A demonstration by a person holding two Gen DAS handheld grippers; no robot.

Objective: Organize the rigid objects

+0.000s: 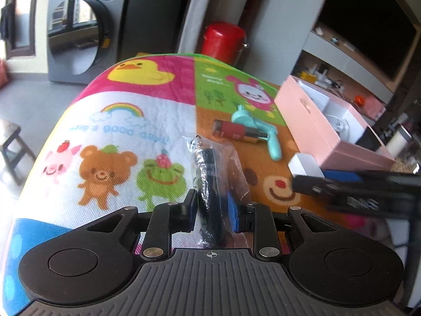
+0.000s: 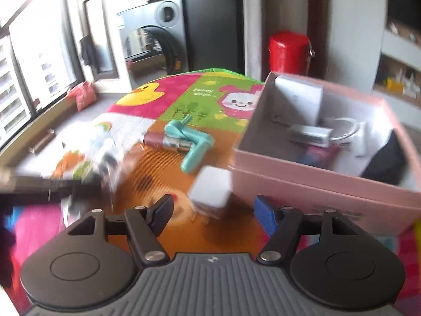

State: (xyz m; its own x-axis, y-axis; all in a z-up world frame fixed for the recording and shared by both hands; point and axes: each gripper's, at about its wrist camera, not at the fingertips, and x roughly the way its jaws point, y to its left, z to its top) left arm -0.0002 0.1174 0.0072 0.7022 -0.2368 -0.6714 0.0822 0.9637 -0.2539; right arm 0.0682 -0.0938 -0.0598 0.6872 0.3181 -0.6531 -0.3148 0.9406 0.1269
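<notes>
My left gripper (image 1: pixel 214 208) is shut on a black item in a clear plastic bag (image 1: pixel 210 184), held over the cartoon mat (image 1: pixel 118 137). My right gripper (image 2: pixel 214 210) is open, its jaws on either side of a white cube charger (image 2: pixel 210 192) on the mat beside the pink box (image 2: pixel 315 181). A teal tool (image 2: pixel 192 142) and a red lipstick tube (image 2: pixel 168 141) lie further back; they also show in the left wrist view as the teal tool (image 1: pixel 260 129) and tube (image 1: pixel 236 130). The pink box (image 1: pixel 315 129) holds white and dark items.
A red canister (image 2: pixel 288 50) stands behind the mat. A washing machine (image 1: pixel 79 31) is at the back left. Shelves (image 1: pixel 342 60) stand at the right. The right gripper (image 1: pixel 355 189) reaches in at the right of the left wrist view.
</notes>
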